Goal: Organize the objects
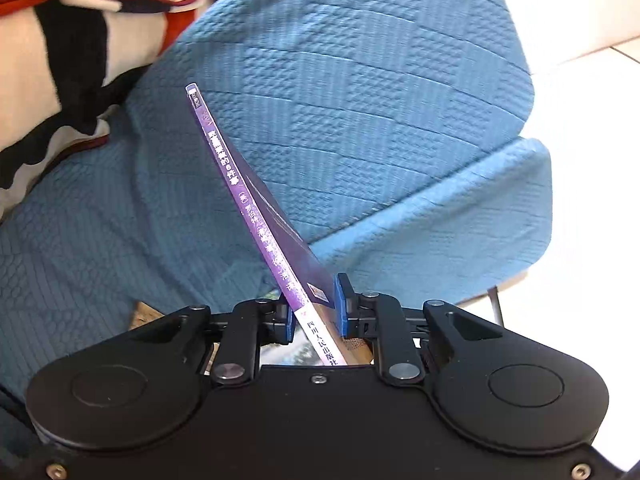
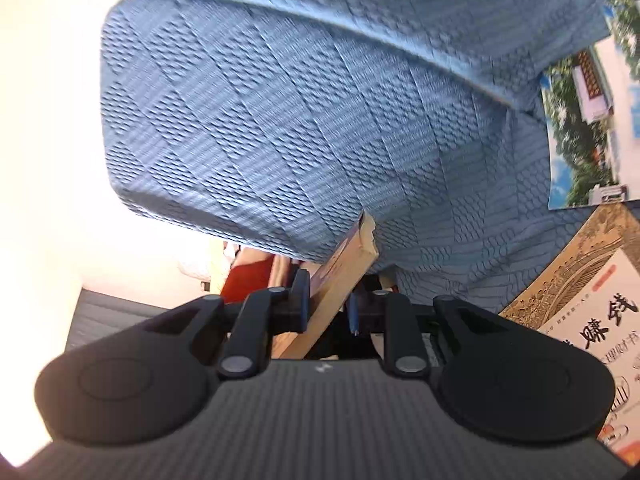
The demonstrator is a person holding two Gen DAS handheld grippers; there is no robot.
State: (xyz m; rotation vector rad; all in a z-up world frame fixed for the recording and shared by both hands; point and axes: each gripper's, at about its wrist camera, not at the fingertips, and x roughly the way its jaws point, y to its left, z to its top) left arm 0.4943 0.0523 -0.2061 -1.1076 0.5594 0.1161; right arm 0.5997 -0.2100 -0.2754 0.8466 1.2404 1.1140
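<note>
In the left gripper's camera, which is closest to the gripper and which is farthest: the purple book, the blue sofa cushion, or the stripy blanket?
1. The purple book: clamped in the left gripper, poking forward.
2. The blue sofa cushion: behind the book, middle and right.
3. The stripy blanket: far top-left corner.

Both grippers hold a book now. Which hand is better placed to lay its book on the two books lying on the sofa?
Probably right: the right gripper, holding the tan book, sees both lying books close beside it.
</note>
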